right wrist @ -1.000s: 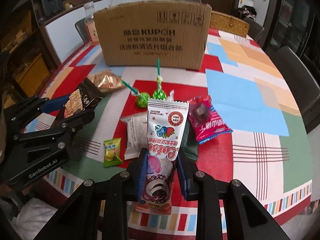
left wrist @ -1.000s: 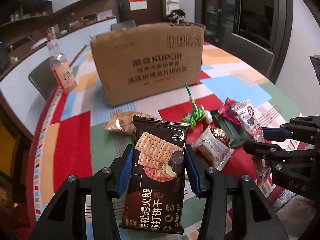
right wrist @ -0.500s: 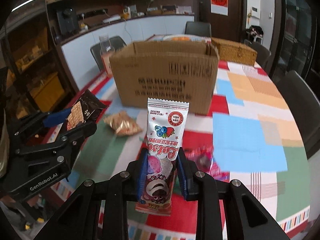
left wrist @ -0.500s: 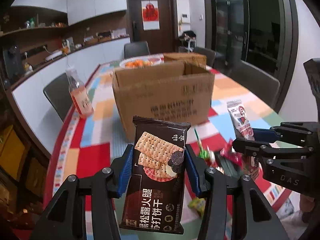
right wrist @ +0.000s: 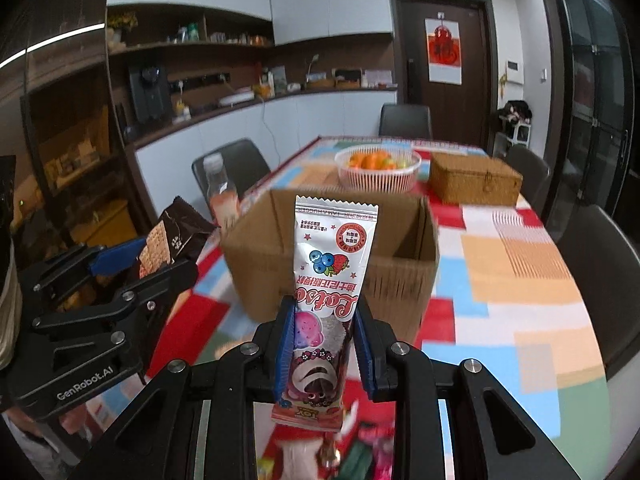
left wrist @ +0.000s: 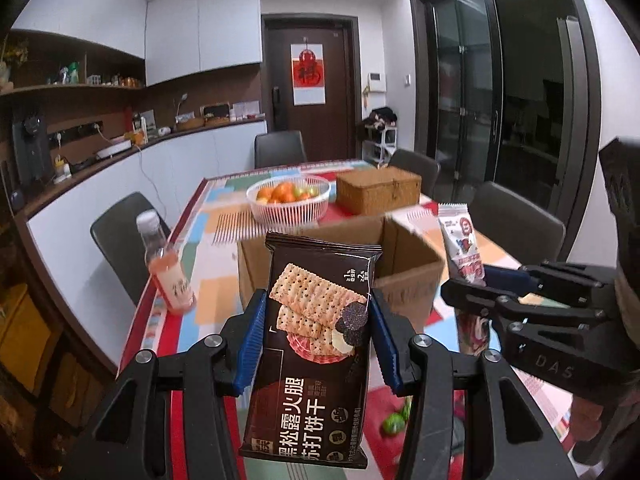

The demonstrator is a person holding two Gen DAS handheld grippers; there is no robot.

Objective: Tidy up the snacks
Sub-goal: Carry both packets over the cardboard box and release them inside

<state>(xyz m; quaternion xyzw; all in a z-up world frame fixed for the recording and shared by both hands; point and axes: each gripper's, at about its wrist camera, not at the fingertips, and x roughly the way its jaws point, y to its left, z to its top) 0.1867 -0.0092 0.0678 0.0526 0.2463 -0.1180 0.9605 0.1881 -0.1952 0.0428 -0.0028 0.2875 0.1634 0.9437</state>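
Note:
My left gripper (left wrist: 318, 340) is shut on a dark brown cracker packet (left wrist: 316, 344) and holds it upright in the air before the open cardboard box (left wrist: 404, 276). My right gripper (right wrist: 322, 344) is shut on a white and pink ice-cream-print snack packet (right wrist: 330, 276), also raised in front of the box (right wrist: 400, 272). Each gripper shows in the other's view: the right one (left wrist: 520, 292) at the right, the left one (right wrist: 120, 268) at the left. Loose snacks lie on the table below, including a green lollipop (left wrist: 394, 424).
A bottle of pink drink (left wrist: 166, 268) stands left of the box. Behind the box are a white basket of fruit (left wrist: 288, 198) and a wicker box (left wrist: 378, 190). Dark chairs (left wrist: 128, 236) surround the colourful tablecloth (right wrist: 520, 280).
Both grippers have lifted with their packets, from low over the snack pile to above the table, so the box's open top and the far table now show.

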